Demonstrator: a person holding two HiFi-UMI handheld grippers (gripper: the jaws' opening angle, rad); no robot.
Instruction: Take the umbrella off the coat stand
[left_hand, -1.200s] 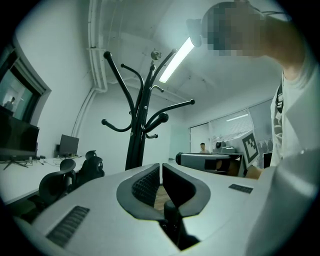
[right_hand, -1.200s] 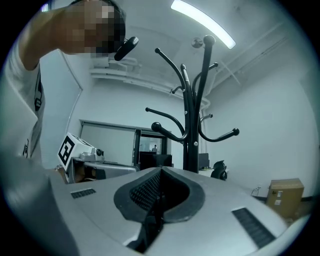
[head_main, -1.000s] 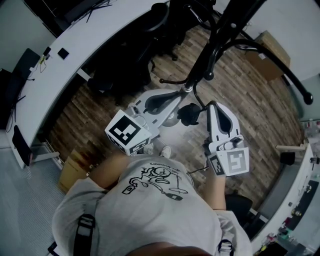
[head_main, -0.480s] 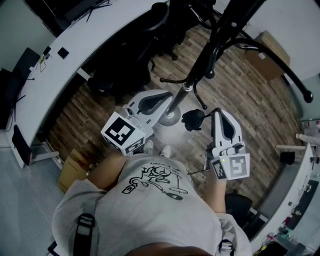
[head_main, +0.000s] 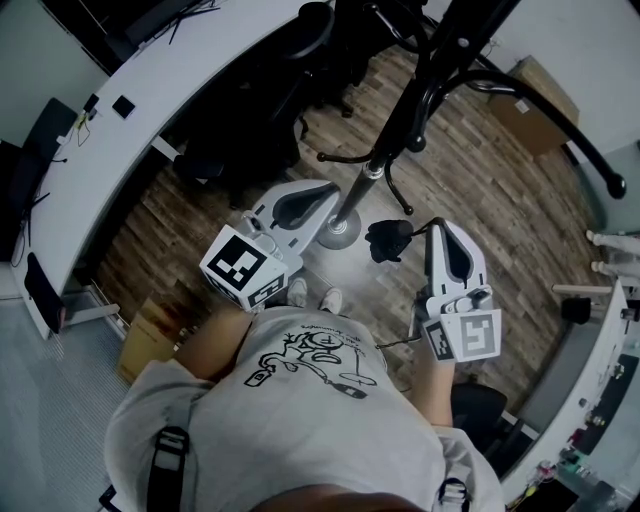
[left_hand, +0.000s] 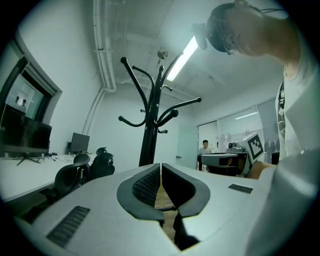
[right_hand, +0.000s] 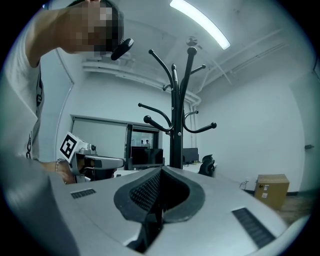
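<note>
The right tool is clenched, a black folded umbrella dangling at its tip, clear of the coat stand, probably to dodge the hooks. The left tool is pinched shut, empty, beside the pole.

The coat stand is black, the plank floor streaky brown, the box seemingly tan.

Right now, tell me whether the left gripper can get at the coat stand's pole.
Probably yes: the pole stands just ahead of the left gripper, with nothing between them. Its jaws are together, so they must open first.
</note>
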